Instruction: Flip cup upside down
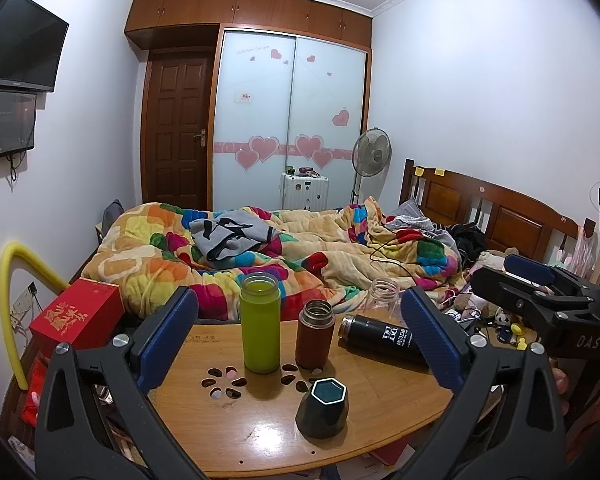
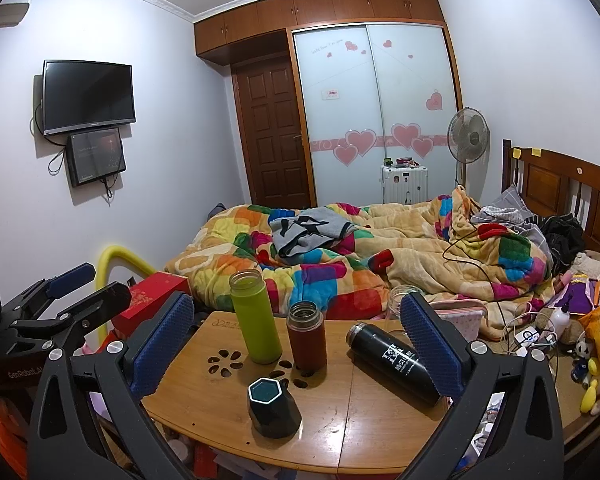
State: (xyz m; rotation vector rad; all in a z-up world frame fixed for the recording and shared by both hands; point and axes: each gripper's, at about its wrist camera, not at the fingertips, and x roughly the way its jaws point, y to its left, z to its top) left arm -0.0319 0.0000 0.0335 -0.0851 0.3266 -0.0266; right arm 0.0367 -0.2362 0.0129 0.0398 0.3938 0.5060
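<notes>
A dark green faceted cup (image 1: pixel 322 407) with a white hexagonal rim stands upright, mouth up, near the front of the small wooden table (image 1: pixel 228 428). It also shows in the right wrist view (image 2: pixel 273 407). My left gripper (image 1: pixel 300 340) is open and empty, held above and behind the cup. My right gripper (image 2: pixel 294 344) is open and empty too, with the cup low between its fingers. The right gripper also shows at the right edge of the left wrist view (image 1: pixel 540 296), and the left gripper at the left of the right wrist view (image 2: pixel 66 292).
On the table stand a green bottle (image 1: pixel 260 324) and a brown bottle (image 1: pixel 315 334); a black bottle (image 1: pixel 380 338) lies on its side, and a clear jar (image 1: pixel 382 296) stands behind. A red box (image 1: pixel 76 314) sits left. A bed with a colourful blanket (image 1: pixel 260 248) lies beyond.
</notes>
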